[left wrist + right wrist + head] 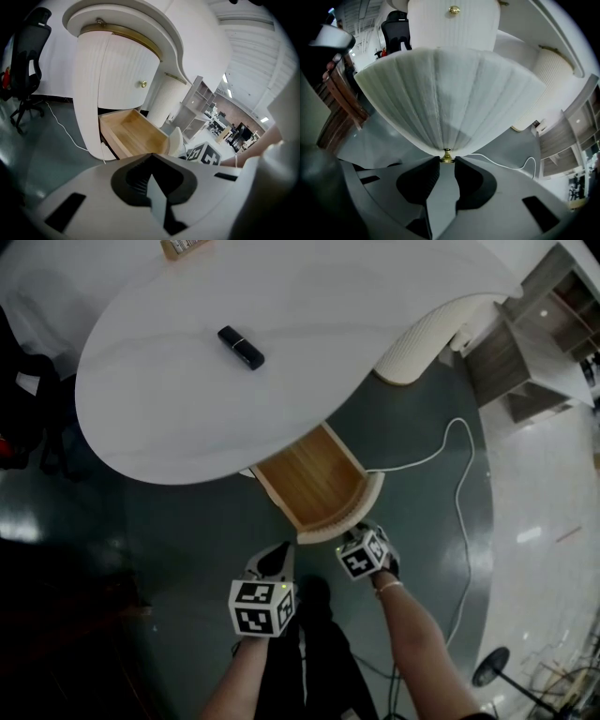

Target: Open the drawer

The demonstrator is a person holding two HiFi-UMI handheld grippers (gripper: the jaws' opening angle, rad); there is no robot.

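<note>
Drawer (pixel 314 479): well out beneath the table (pixel 187 399). Your right gripper (pixel 447 164) pinches its brass knob (pixel 447 155); left gripper (pixel 151 168) closed, empty. Risk: pull off-line and the small knob slips free

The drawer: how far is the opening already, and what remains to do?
Done: the drawer stands pulled out from under the white table, wooden inside showing. In hand: the right tool is closed on its brass knob; the left tool is shut, holding nothing. Left: perhaps a further pull, then releasing the knob.
</note>
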